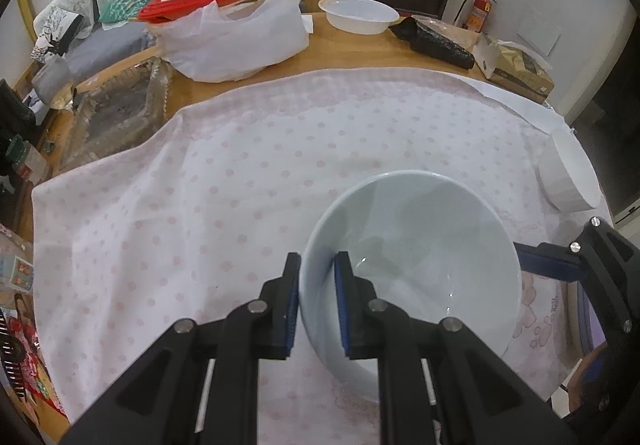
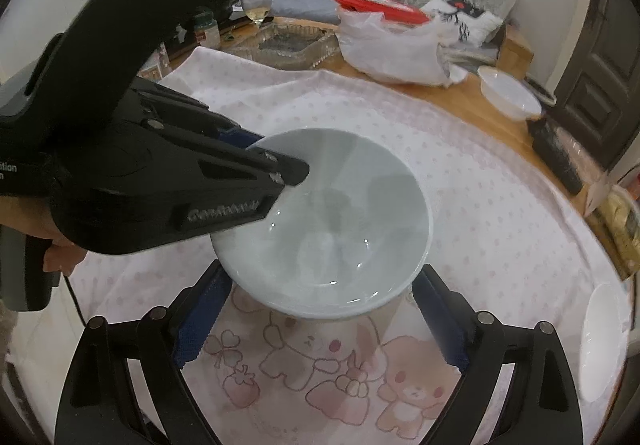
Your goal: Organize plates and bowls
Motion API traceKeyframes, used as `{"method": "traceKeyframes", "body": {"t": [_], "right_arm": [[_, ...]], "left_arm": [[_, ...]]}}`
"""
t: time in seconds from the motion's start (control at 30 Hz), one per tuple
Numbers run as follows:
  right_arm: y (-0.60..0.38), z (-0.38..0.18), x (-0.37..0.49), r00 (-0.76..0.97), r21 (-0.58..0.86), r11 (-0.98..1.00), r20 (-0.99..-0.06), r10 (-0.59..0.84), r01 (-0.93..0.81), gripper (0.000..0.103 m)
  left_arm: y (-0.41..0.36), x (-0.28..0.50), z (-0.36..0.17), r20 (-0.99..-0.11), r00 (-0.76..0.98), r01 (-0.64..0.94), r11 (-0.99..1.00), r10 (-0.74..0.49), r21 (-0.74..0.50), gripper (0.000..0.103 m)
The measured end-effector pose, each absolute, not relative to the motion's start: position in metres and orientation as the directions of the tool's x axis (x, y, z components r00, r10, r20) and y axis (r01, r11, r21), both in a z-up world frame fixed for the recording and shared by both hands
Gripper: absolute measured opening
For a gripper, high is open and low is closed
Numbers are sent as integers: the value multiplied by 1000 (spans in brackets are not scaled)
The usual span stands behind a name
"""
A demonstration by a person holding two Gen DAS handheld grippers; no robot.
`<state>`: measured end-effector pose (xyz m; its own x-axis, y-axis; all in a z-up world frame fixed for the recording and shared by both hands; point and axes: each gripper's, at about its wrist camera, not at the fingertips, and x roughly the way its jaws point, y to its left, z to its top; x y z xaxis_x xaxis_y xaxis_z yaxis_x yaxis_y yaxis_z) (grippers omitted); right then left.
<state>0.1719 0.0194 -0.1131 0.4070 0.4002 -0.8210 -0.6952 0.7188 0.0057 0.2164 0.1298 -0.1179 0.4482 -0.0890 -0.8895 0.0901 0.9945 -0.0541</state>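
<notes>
A pale blue-white ceramic bowl [image 1: 420, 257] [image 2: 340, 221] is over the pink dotted cloth [image 1: 200, 185]. My left gripper [image 1: 318, 257] is shut on its left rim, one pad inside and one outside. The right wrist view shows the left gripper [image 2: 296, 169] coming in from the left. My right gripper [image 2: 320, 273] stands open, its blue-padded fingers on either side of the bowl's near edge without pressing on it; one of its fingers [image 1: 552, 261] shows behind the bowl. A stack of white dishes [image 1: 568, 177] [image 2: 604, 341] sits at the cloth's right edge.
At the back of the wooden table [image 1: 352, 49] stand a white plastic bowl [image 1: 360, 15] [image 2: 508, 93], a white bag [image 1: 240, 41] holding a red box, a black packet [image 1: 436, 41] and a carton [image 1: 520, 69]. A glass tray [image 1: 116, 113] lies left, and a wine glass [image 2: 256, 3] stands behind it.
</notes>
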Motion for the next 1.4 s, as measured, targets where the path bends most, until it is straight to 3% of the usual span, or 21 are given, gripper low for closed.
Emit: {"method": "traceKeyframes", "body": {"t": [0.33, 0.63, 0.9, 1.1, 1.4], "right_arm": [[1, -102, 169, 414, 35, 715, -795, 444, -698, 88], [-74, -93, 170, 478, 43, 781, -769, 424, -623, 90], [-155, -76, 165, 581, -37, 841, -739, 341, -540, 97], [-208, -81, 160, 645, -114, 863, -713, 274, -492, 98], [-250, -110, 192, 608, -60, 887, -749, 264, -458, 99]], "left_arm": [[127, 216, -106, -883, 468, 80, 997, -43, -6, 15], [112, 216, -67, -849, 526, 71, 997, -42, -5, 19], [41, 225, -46, -826, 552, 174, 985, -114, -20, 35], [-24, 236, -44, -825, 536, 266, 963, -179, -36, 40], [-99, 264, -73, -852, 476, 327, 943, -218, -59, 43]]}}
